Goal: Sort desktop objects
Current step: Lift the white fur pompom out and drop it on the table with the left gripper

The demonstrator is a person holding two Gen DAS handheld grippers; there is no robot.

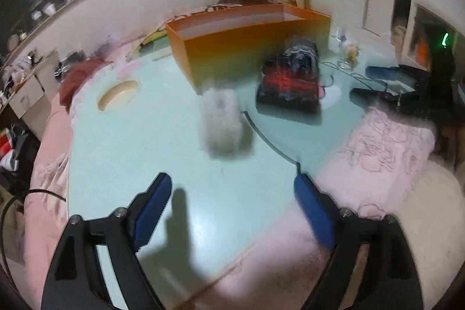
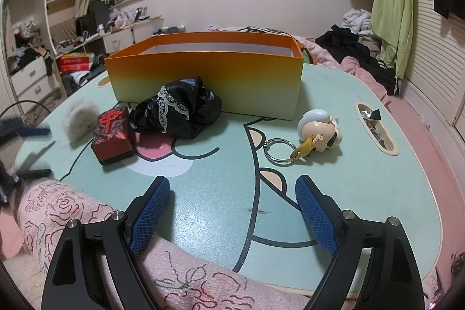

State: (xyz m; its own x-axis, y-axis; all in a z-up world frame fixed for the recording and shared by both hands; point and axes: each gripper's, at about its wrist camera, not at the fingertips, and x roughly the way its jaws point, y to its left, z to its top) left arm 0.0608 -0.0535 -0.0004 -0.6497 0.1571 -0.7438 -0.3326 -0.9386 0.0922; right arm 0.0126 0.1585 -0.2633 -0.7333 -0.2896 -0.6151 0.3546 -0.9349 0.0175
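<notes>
1. Left wrist view, blurred: the left tongs stand apart with nothing between them, low over the pale green bench. Ahead, a white fluffy object sits alone on bare surface. Beyond it stands the orange box, with the red-and-black block and the black fabric bundle at its right. A pink patterned sleeve lies over the bench's right side. A round cutout breaks the surface near the left edge.

2. Right wrist view: the right tongs are spread wide and empty above the bench's near half. The orange box spans the far side. The black fabric bundle rests against its front wall, the red-and-black block just beside the bundle, the white fluffy object left of that. A doll-head keychain lies right of centre, apart from the rest. A slot near the right edge holds wrappers. The pink sleeve covers the near left corner.
</notes>
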